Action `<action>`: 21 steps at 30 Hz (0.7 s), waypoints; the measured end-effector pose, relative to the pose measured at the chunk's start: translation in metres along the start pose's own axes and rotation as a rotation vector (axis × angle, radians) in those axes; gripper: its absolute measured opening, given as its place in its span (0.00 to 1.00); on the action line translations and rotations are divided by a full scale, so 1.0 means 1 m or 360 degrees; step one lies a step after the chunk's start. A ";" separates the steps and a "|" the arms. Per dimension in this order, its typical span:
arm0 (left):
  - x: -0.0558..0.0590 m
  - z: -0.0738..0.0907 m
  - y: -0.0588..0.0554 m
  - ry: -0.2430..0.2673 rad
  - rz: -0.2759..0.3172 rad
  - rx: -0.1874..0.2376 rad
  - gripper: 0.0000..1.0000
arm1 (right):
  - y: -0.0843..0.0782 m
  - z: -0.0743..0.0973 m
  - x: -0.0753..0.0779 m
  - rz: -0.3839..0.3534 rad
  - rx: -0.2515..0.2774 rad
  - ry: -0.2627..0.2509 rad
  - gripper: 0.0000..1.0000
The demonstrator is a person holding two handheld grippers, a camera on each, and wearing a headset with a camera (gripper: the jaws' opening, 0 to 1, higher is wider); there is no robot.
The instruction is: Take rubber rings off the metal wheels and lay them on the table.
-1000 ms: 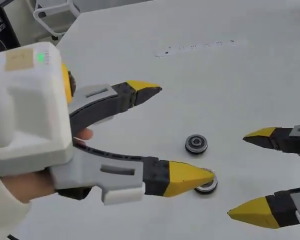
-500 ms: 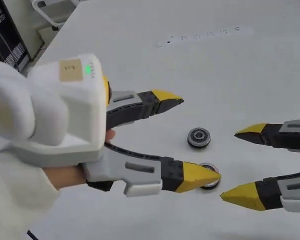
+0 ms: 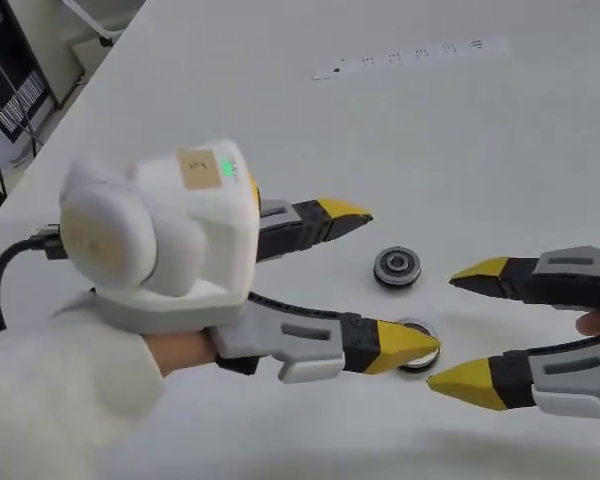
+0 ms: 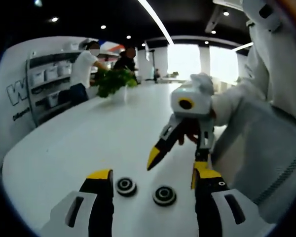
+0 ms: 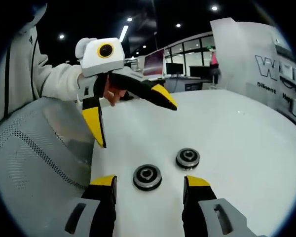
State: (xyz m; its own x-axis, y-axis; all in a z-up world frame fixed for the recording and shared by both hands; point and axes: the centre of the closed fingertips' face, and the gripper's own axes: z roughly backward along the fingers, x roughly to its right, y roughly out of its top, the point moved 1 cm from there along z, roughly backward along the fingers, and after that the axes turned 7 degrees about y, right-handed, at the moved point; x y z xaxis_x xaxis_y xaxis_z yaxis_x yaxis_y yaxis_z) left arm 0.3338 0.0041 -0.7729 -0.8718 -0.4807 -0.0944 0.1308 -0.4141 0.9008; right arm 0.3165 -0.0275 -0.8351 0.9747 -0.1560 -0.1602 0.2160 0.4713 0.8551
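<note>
left gripper [image 4: 154, 173] and right gripper [image 3: 441, 327] gape wide, empty; both wheels [image 3: 397, 267] lie flat, bores up.

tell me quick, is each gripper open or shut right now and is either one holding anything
Left gripper: open, holding nothing.
Right gripper: open, holding nothing.

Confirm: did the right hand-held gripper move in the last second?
Yes: right hand-held gripper came closer to the near wheel, leftward in the head view.
</note>
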 end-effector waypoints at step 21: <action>0.025 -0.024 -0.040 -0.0110 -0.0012 -0.0142 0.32 | -0.009 -0.015 -0.001 0.0067 -0.0009 0.0056 0.29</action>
State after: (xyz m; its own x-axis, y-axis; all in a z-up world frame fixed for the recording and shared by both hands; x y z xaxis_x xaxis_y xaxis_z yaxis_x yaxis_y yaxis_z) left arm 0.3180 -0.0096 -0.8210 -0.9028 -0.4244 -0.0688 0.1632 -0.4863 0.8585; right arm 0.3141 -0.0190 -0.8500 0.9844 -0.1053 -0.1412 0.1747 0.4820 0.8586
